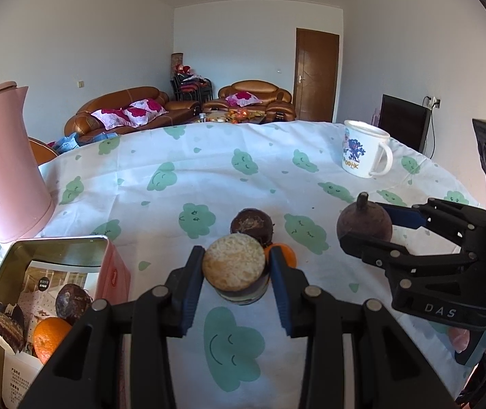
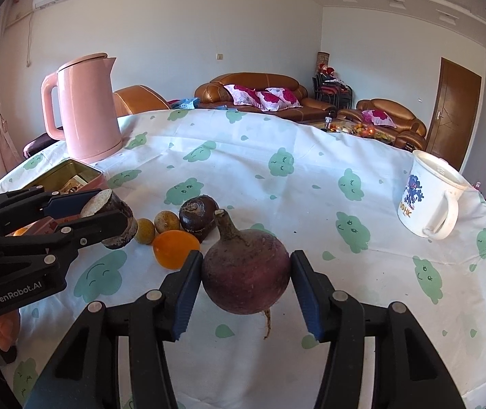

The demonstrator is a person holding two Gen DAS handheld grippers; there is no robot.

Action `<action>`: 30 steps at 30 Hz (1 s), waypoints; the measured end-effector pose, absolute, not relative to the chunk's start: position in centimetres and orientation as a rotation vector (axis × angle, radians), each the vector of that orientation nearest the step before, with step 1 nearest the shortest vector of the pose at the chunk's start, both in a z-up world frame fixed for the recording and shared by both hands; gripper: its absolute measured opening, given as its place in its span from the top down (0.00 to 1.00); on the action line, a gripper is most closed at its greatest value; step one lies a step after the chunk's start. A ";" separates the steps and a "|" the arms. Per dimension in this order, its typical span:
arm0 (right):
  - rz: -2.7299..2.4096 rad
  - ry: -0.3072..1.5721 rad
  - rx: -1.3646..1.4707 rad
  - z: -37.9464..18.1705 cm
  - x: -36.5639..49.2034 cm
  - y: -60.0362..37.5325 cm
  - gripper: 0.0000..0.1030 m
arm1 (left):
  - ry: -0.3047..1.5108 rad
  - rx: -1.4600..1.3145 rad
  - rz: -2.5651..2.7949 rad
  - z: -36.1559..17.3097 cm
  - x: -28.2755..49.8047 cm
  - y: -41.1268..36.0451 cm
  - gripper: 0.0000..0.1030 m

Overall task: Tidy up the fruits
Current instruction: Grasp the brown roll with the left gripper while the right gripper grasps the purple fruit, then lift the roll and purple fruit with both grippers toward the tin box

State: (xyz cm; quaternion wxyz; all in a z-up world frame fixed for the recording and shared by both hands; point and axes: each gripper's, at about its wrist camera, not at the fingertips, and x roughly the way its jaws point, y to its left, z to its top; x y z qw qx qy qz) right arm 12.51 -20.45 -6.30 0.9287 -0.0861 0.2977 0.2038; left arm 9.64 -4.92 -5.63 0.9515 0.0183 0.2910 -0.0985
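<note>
- L gripper (image 1: pixel 234 269): both blue pads clamped on a short dark cylinder chunk (image 1: pixel 234 267) w/ pale rough cut top; its base looks to rest on the cloth, can't tell for sure.
- R gripper (image 2: pixel 246 276): pads pressed to both sides of a dark purple-red beet (image 2: pixel 246 272), stem stub up, thin root tail hanging down twd the cloth. In L view the beet (image 1: pixel 364 223) sits in the R gripper (image 1: pixel 367 226), right of the chunk and well apart from it.
- Person's fingers (image 1: pixel 461 337) on the R gripper handle, lower right edge.
- Just behind the chunk: orange fruit (image 1: pixel 285 254) peeking out beside the L gripper's right finger, and a dark brown round fruit (image 1: pixel 252 225) beyond.
- R view: same orange fruit (image 2: pixel 174 247) on the cloth, 2 small yellow-brown fruits (image 2: pixel 156 225) behind it, next to the dark round one.
- Near left: open pink tin (image 1: pixel 113 272) holding an orange, a dark round fruit, a layered cake piece and printed paper.
- Tablecloth (image 1: pixel 208 177): white w/ green smiling clouds, covers the whole table.
- Mid left: pink kettle (image 1: pixel 4 170), upright, lid shut, behind the tin.
- Far right: white mug (image 1: pixel 365 153) w/ blue cartoon print, upright, handle to the right.
- Beyond the table: brown leather sofas (image 1: pixel 123 109) w/ floral pillows, wood door (image 1: pixel 316 75).
</note>
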 end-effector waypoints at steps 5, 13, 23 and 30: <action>0.424 0.584 -0.171 -6.1 12.2 -20.6 0.47 | 0.575 0.038 -0.193 -5.5 9.4 -4.9 0.62; 0.433 0.537 -0.159 -5.6 11.5 -20.9 0.47 | 0.555 0.038 -0.185 -5.3 9.1 -4.8 0.62; 0.433 0.481 -0.143 -5.1 10.5 -21.3 0.47 | 0.527 0.051 -0.170 -5.1 8.6 -4.9 0.62; 0.433 0.445 -0.135 -4.8 10.0 -21.5 0.47 | 0.507 0.060 -0.159 -4.9 8.3 -5.0 0.62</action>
